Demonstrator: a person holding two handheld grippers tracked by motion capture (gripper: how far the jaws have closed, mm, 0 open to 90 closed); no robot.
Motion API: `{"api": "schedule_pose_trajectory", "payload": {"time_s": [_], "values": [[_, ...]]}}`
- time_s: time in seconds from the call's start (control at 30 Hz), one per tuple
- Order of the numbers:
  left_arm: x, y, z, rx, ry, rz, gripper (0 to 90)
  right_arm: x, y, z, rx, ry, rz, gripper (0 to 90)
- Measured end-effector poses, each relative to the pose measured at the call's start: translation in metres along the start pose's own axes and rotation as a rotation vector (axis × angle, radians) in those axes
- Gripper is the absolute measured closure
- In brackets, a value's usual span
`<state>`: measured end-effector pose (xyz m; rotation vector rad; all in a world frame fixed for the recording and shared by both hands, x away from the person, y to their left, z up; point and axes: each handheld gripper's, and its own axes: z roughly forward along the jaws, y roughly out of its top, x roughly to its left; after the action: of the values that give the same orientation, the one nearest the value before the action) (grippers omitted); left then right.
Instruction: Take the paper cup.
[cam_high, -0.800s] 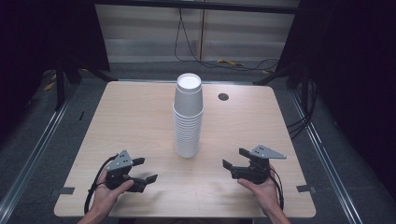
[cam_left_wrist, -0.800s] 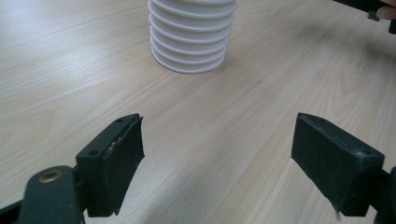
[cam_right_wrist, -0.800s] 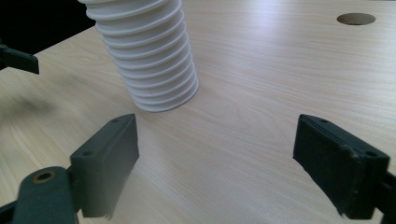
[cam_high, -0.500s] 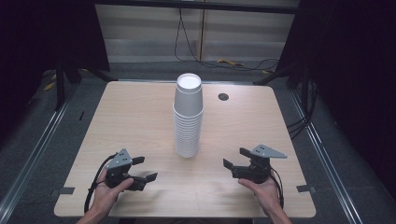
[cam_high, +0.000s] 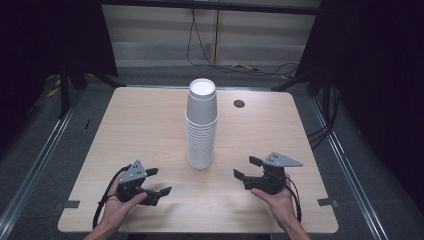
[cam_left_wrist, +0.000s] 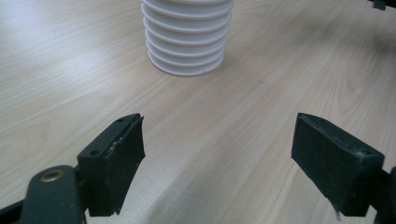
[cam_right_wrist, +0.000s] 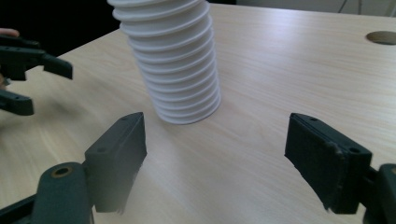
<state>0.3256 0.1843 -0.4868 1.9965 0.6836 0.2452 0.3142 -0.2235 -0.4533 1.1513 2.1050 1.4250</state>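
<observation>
A tall stack of white cups (cam_high: 202, 125) stands mid-counter (cam_high: 130, 130); left gripper (cam_high: 156, 181) at 7 o'clock and right gripper (cam_high: 245, 167) at 5, both released; a round hole (cam_high: 239, 104) at 1.

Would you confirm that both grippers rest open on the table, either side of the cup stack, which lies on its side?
Not quite: the cup stack stands upright on the table, as the high view shows. The left gripper and right gripper do flank it, open.

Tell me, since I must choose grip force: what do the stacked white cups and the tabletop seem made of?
The tall stack of white cups looks like matte paper, perhaps thin plastic: rolled rims ridge its side without gloss. The pale wood-grain tabletop looks like smooth laminate or veneer: printed-looking grain, soft sheen.
</observation>
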Motion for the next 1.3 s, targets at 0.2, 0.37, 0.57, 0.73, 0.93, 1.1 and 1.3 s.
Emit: {"api": "schedule_pose_trajectory", "payload": {"time_s": [0.2,0.37,0.57,0.73,0.93,1.1,1.3], "values": [[0.002,0.000,0.001,0.000,-0.012,-0.018,17.0,0.001,0.005,0.001,0.014,0.017,0.006,18.4],[0.005,-0.002,0.001,0.003,-0.012,-0.037,17.1,0.000,0.013,0.003,0.016,0.041,0.009,17.3],[0.004,-0.003,-0.001,0.001,-0.011,-0.026,17.1,0.003,0.024,0.005,0.024,0.058,0.013,15.9],[0.003,-0.003,-0.002,-0.010,-0.015,-0.026,17.1,0.010,0.030,0.006,0.022,0.072,0.000,16.0],[0.003,-0.003,-0.001,-0.005,-0.014,-0.023,17.1,0.012,0.042,0.003,0.014,0.107,-0.002,19.6],[0.004,-0.003,-0.002,-0.006,-0.003,-0.028,16.5,0.013,0.054,0.004,0.020,0.102,-0.044,19.0],[0.004,-0.003,-0.002,-0.007,-0.008,-0.031,16.4,0.014,0.070,0.003,-0.012,0.116,-0.056,19.2]]}}
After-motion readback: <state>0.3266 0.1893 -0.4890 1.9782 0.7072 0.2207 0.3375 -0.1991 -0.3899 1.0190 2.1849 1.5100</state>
